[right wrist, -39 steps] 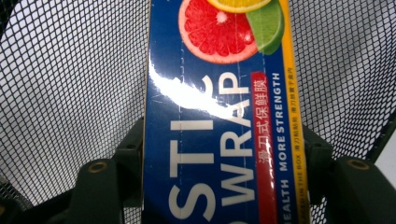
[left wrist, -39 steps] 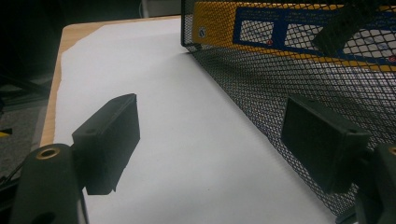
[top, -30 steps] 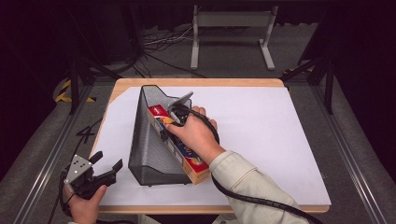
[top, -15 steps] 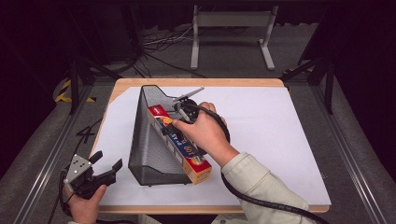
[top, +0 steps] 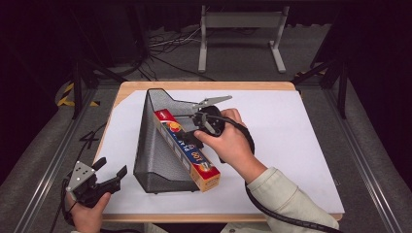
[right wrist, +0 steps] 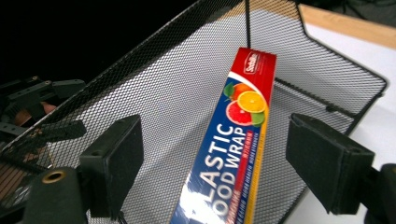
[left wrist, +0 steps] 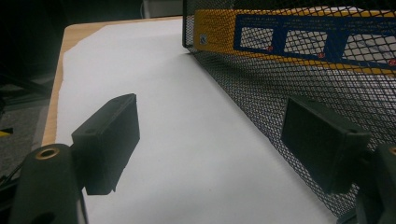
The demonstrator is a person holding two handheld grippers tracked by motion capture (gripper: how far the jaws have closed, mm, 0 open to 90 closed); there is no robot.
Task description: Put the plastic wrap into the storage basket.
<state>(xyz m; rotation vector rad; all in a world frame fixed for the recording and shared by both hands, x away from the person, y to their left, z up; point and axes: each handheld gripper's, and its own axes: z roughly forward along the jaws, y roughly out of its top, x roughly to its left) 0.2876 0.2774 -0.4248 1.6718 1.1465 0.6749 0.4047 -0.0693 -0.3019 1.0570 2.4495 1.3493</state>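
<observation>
A black mesh file holder (top: pixel 155 155) stands on the white sheet (top: pixel 291 145). A long box of plastic food wrap (top: pixel 184 145) leans inside it, its near end poking out at the front. My right gripper (top: pixel 190 138) hovers just above the box; its jaws have just been opening. In the right gripper view the box (right wrist: pixel 243 121) lies beyond the open right gripper (right wrist: pixel 219 154), and neither pad touches it. My left gripper (top: pixel 107 174) rests open at the table's front left corner. Seen from the left gripper (left wrist: pixel 215 135), the mesh wall (left wrist: pixel 261 93) is close on the right.
The wooden table edge (top: pixel 218 86) borders the sheet at the back. A metal stand (top: pixel 240 19) and cables lie on the floor behind the table. Bare sheet spreads to the right of the holder.
My right hand has drawn back to the right and risen off the box, its jaws spreading. The box stays in the holder. The left gripper has not moved.
</observation>
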